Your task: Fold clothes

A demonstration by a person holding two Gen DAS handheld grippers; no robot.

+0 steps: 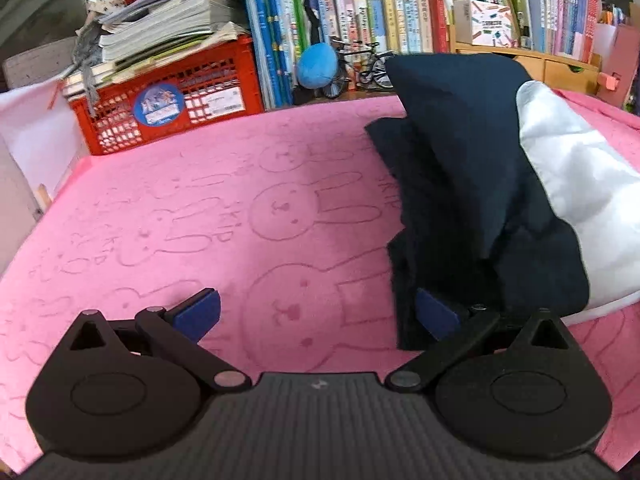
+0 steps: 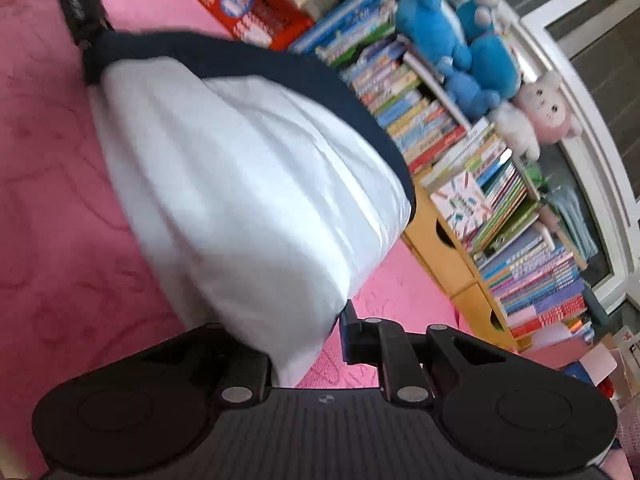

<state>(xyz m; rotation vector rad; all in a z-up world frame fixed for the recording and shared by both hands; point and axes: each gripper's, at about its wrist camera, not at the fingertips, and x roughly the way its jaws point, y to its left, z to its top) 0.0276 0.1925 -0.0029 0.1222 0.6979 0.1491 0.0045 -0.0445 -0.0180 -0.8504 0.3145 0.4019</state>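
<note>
Our left claw (image 1: 316, 314) stands wide open with nothing between its blue pads (image 1: 199, 313); the right-hand pad just touches the near edge of the dark navy cloth (image 1: 460, 184). Our right claw (image 2: 304, 344) has the white part of the garment (image 2: 248, 184) bunched between its fingers, but the cloth hides the left finger, so we cannot tell how firmly it is closed.

The garment, navy with a white panel, is lifted and draped in a heap toward the right side of the pink blanket (image 1: 200, 220), which is patterned with rabbit outlines. Its navy edge runs along the top of the white panel in the right wrist view.

Beyond the blanket stands a red crate (image 1: 172, 96) stacked with papers, beside shelves of books (image 1: 360, 8). Blue and pink soft toys (image 2: 452, 36) sit above the books.
</note>
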